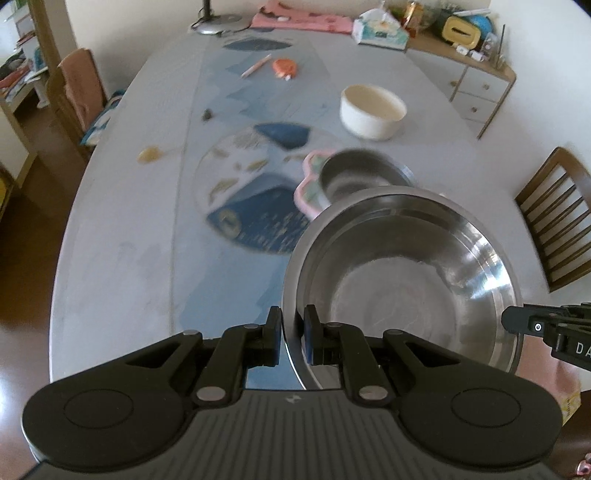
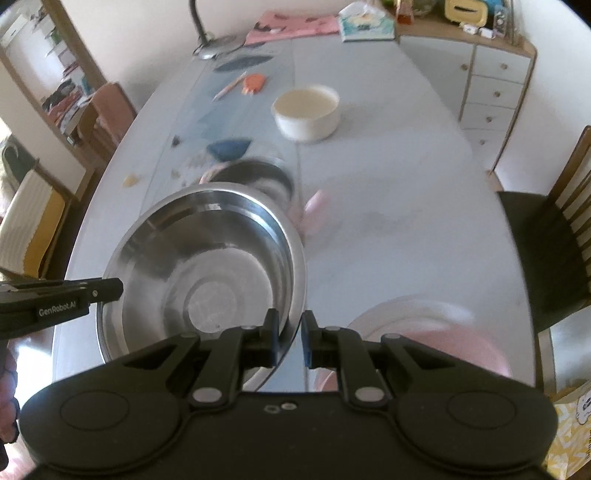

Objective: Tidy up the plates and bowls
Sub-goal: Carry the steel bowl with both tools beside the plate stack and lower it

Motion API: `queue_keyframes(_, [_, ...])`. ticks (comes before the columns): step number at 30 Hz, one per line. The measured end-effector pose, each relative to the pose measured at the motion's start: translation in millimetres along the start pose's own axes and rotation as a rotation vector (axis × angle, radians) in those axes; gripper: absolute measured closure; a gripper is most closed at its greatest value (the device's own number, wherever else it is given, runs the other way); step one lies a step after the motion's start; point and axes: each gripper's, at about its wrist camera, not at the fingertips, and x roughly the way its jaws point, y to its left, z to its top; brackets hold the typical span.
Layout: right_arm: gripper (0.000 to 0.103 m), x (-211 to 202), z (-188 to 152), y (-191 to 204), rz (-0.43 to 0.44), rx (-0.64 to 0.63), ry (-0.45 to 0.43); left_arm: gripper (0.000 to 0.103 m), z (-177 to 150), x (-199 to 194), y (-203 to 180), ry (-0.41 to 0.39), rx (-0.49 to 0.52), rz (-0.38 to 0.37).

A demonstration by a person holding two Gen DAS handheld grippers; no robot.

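Note:
A large steel bowl [image 1: 402,280] [image 2: 207,266] hangs above the table, held by both grippers. My left gripper [image 1: 293,332] is shut on its left rim. My right gripper [image 2: 288,336] is shut on the opposite rim. Beyond it a smaller steel bowl [image 1: 364,173] [image 2: 255,177] rests on a pink plate [image 1: 306,184]. A white bowl [image 1: 371,110] [image 2: 308,110] stands farther back. A clear glass plate [image 1: 243,192] lies on the runner to the left. A pink plate [image 2: 436,332] lies blurred under my right gripper.
The grey table [image 1: 122,229] carries a pen [image 1: 256,65], an orange item [image 1: 284,68], a lamp base [image 1: 218,24] and a tissue box [image 1: 380,31] at the far end. Wooden chairs [image 1: 557,218] stand at both sides. A drawer cabinet [image 2: 495,81] stands at the back right.

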Motion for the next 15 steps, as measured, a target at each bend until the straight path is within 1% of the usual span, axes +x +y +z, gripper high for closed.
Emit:
queue_keyframes(9, [0.09,21.9,-32.5,29.7,0.019,-0.039,0.058,0.092,-45.0,4.1,29.9,0.045,-0.037,0.026])
queue_keyframes(15, [0.089,39.0,-58.9,40.3,0.037,-0.061,0.109,0.092,-74.5,8.2,39.8,0.063,-0.02,0.061])
